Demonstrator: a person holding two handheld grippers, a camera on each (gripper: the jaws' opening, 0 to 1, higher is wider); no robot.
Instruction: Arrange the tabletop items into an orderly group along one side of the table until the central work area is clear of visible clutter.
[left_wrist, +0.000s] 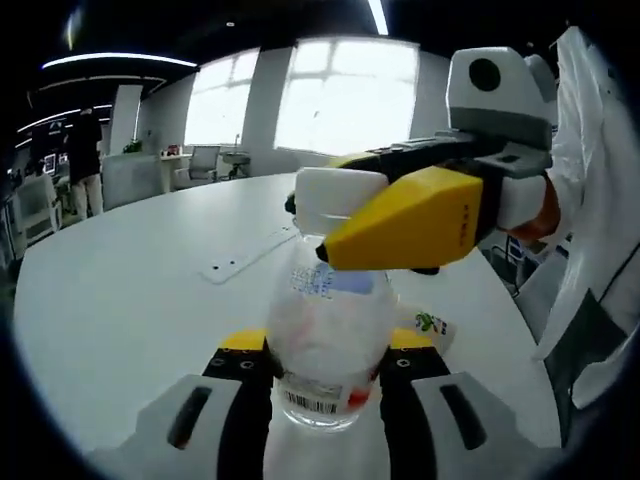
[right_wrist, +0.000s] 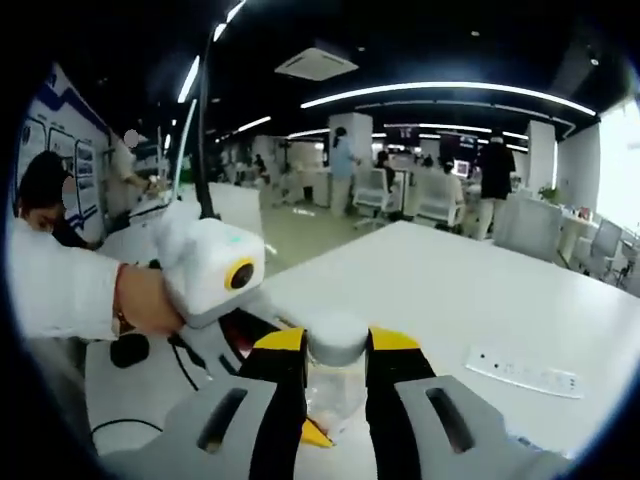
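Observation:
A clear plastic bottle (left_wrist: 325, 335) with a barcode label stands upright between the jaws of my left gripper (left_wrist: 325, 368), which is shut on its lower body. In the left gripper view my right gripper (left_wrist: 318, 212) comes in from the right, its yellow jaws closed on the bottle's white cap (left_wrist: 335, 190). In the right gripper view that cap (right_wrist: 336, 338) sits pinched between my right gripper's (right_wrist: 336, 352) yellow-tipped jaws, with the clear bottle (right_wrist: 328, 398) below. The left gripper's white body (right_wrist: 205, 265) is at the left, held by a hand (right_wrist: 145, 298).
A white power strip (left_wrist: 245, 262) (right_wrist: 525, 375) lies flat on the round white table (left_wrist: 120, 290). A small packet with green print (left_wrist: 432, 325) lies behind the bottle. A black cable (right_wrist: 180, 360) runs near the table edge. Chairs and people stand far off.

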